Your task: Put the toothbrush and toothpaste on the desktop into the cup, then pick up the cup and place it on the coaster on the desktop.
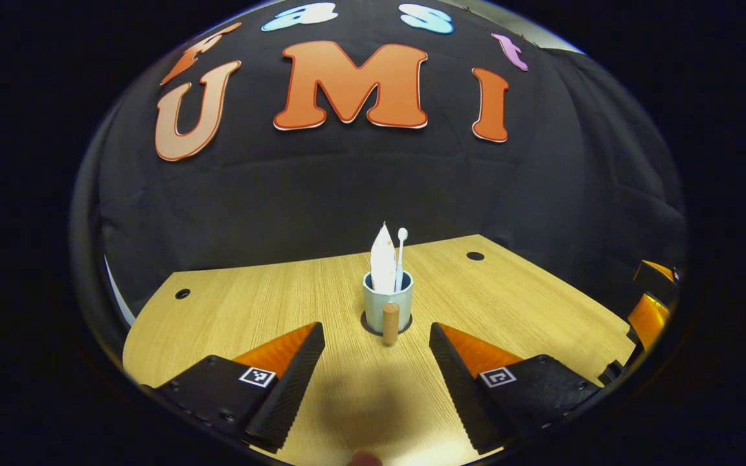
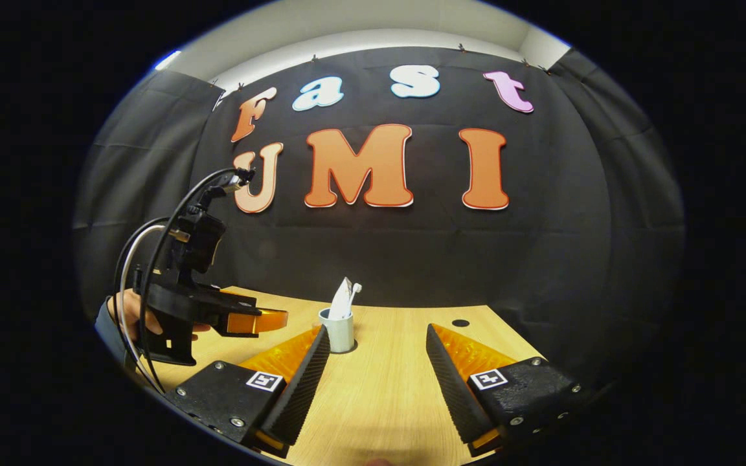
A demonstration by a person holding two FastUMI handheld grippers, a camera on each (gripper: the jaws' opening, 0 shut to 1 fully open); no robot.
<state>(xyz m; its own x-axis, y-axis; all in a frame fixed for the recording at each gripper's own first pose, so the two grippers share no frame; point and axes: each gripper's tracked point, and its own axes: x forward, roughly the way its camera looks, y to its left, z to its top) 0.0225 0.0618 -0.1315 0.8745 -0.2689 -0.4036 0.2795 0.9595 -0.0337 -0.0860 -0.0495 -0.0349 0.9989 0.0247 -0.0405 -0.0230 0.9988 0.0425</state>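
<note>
Since the toothbrush (image 1: 401, 255) and toothpaste (image 1: 383, 262) already stand in the cup (image 1: 387, 303), which sits on the dark coaster (image 1: 368, 322) at mid-desk (image 1: 250, 304), you likely have little left to do. The cup looks light, stiff and smooth, and top-heavy with its tall load; if you must shift it, take it low by the wooden handle (image 1: 390, 323). Your left gripper (image 1: 376, 362) hangs near and level, wide open, holding nothing. Your right gripper (image 2: 373, 366) sits farther right, equally open and empty.
</note>
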